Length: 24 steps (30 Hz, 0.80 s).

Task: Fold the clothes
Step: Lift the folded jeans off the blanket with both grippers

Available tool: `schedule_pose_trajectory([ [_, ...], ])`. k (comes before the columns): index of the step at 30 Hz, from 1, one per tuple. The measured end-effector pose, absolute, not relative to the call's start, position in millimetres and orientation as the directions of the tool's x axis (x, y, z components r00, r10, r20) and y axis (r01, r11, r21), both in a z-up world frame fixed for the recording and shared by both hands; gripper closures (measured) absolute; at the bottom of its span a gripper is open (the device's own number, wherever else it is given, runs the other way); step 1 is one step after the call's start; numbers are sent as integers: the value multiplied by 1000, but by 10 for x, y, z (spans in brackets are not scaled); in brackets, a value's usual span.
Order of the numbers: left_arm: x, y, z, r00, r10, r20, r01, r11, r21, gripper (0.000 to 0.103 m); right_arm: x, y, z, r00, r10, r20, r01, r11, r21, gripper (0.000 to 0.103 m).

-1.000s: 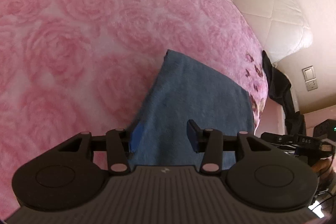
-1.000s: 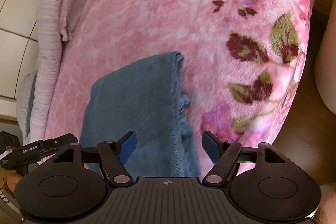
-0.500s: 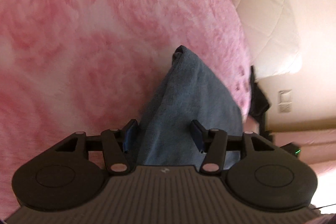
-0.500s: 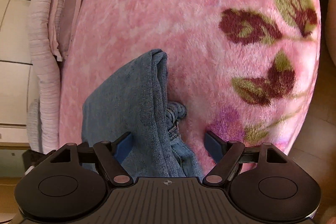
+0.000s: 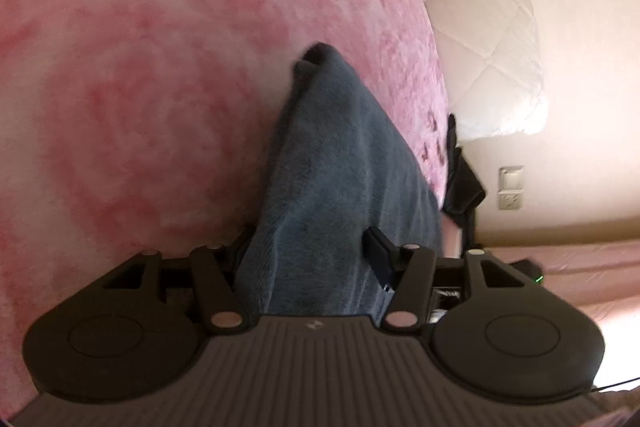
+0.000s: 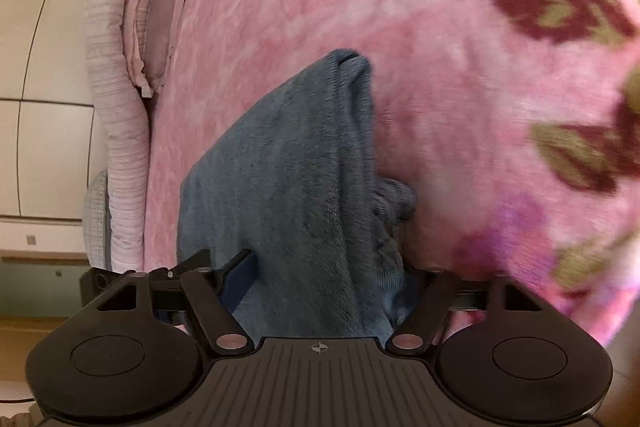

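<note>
A folded blue denim garment (image 5: 340, 179) lies on the pink rose blanket (image 5: 140, 87). In the left wrist view my left gripper (image 5: 310, 251) is open, its fingers straddling the garment's near edge; the left fingertip is hidden behind the cloth. In the right wrist view the same garment (image 6: 288, 179) shows stacked layers with a bunched bit on its right side. My right gripper (image 6: 328, 267) is open around the garment's near end, and the cloth covers its right fingertip.
A white quilted headboard (image 5: 480, 27) and a wall with a socket (image 5: 510, 201) are to the right in the left wrist view. Pillows (image 6: 132, 47) lie at the bed's far left in the right wrist view. The floral blanket border (image 6: 560, 27) marks the bed's edge.
Both grippers have dropped lower and moved forward onto the garment, so its near edge now sits between each pair of fingers. Both have stayed open.
</note>
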<state>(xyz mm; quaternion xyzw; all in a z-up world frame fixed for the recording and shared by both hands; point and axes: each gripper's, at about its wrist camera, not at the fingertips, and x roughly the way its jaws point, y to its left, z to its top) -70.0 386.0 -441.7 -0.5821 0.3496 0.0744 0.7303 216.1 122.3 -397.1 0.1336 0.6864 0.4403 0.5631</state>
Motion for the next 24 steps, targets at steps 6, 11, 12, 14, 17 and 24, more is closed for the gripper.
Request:
schedule_pose_trajectory([
  [6, -808, 3693, -4161, 748, -221, -626, -538, 351, -767, 63, 2096, 1249, -3799, -352, 674, -649, -306, 572, 761, 72],
  [11, -1294, 3507, -3657, 789, -76, -610, -564, 305, -767, 63, 2018, 1488, -3361, -448, 663, -600, -357, 482, 800, 73],
  [12, -1427, 3445, -3517, 793, -34, -609, -574, 293, -764, 63, 1969, 1553, -3252, -476, 655, -588, -372, 456, 809, 73],
  [14, -1717, 3307, -3238, 794, 53, -605, -596, 261, -759, 63, 1847, 1715, -3044, -533, 629, -565, -403, 398, 824, 73],
  [17, -2249, 3010, -2823, 776, 197, -599, -629, 188, -754, 63, 1562, 2009, -2698, -629, 564, -534, -457, 287, 842, 73],
  [24, -3627, 1994, -2061, 632, 505, -588, -675, -13, -738, 63, 422, 2510, -2060, -807, 351, -476, -499, 26, 866, 73],
])
